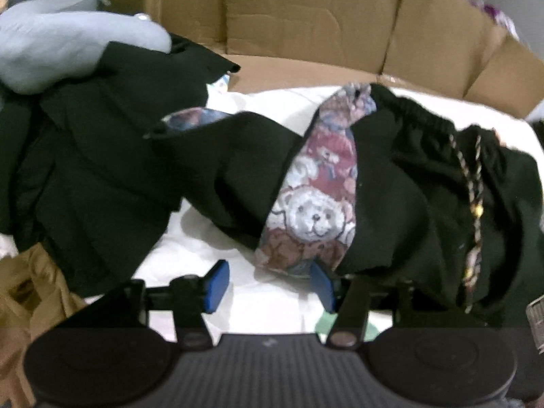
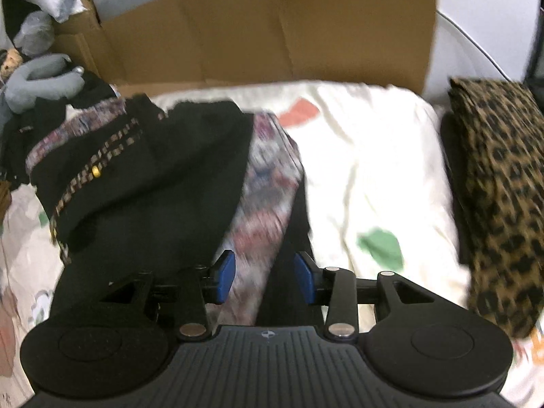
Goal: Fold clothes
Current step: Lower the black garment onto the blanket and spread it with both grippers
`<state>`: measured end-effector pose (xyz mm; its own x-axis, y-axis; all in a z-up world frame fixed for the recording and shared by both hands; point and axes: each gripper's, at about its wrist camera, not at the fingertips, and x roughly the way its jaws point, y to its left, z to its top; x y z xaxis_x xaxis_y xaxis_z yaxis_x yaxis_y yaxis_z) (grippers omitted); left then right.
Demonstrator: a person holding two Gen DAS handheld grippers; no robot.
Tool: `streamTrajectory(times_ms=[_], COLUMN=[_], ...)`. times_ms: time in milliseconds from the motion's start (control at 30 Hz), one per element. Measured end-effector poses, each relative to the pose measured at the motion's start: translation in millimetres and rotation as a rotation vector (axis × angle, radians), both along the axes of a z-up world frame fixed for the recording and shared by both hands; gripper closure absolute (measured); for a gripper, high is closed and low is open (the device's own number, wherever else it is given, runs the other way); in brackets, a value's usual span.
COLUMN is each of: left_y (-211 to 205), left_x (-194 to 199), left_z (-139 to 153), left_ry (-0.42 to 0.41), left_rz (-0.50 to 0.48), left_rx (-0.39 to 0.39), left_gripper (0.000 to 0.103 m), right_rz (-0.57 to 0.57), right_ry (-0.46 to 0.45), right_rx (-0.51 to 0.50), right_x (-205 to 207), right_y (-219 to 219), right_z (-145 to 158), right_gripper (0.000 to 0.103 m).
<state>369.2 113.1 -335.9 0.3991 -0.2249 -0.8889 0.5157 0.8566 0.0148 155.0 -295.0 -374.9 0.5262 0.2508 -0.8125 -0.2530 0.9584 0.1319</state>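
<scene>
You're over a bed sheet [image 2: 374,156], white with colour patches; cardboard [image 2: 272,30] behind, white wall [image 2: 482,10] beyond.

A bed [image 2: 380,156] covered by a cream sheet with red and green patches carries everything. On it lie black trousers [image 2: 163,183] with a teddy-bear print stripe, a heap of dark and pale blue clothes [image 1: 78,136] at the left, and a folded leopard-print cloth [image 2: 499,190] along the right edge.
</scene>
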Motion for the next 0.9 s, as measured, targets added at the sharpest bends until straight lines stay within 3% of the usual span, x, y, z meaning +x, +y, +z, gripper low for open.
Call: streamTrajectory(times_ms=[200, 333, 500, 633, 900], left_y=[-16.7, -25.6, -23.5, -21.6, -19.1], left_x=[-0.8, -5.6, -5.5, -6.0, -6.3], left_z=[-18.3, -22.8, -23.1, -20.7, -11.6], left_ry=[-0.042, -0.096, -0.098, -0.102, -0.12], left_rz=[-0.087, -0.168, -0.15, -0.138, -0.131], left_rx=[0.046, 0.065, 0.033, 0.025, 0.009], left_gripper=[0.046, 0.049, 0.061, 0.087, 0.096], right_rz=[-0.065, -0.138, -0.115, -0.093, -0.012], right_ry=[0.083, 0.158, 0.209, 0.214, 0.278], right_rx=[-0.029, 0.032, 0.063, 0.077, 0.097], right_x=[-30.8, -45.7, -62.3, -73.5, -88.7], right_y=[-30.7, -48.2, -43.2, -35.0, -10.1], right_z=[-11.1, -18.4, -26.4, -21.0, -18.2], right_gripper=[0.057, 0.057, 0.055, 0.055, 0.055])
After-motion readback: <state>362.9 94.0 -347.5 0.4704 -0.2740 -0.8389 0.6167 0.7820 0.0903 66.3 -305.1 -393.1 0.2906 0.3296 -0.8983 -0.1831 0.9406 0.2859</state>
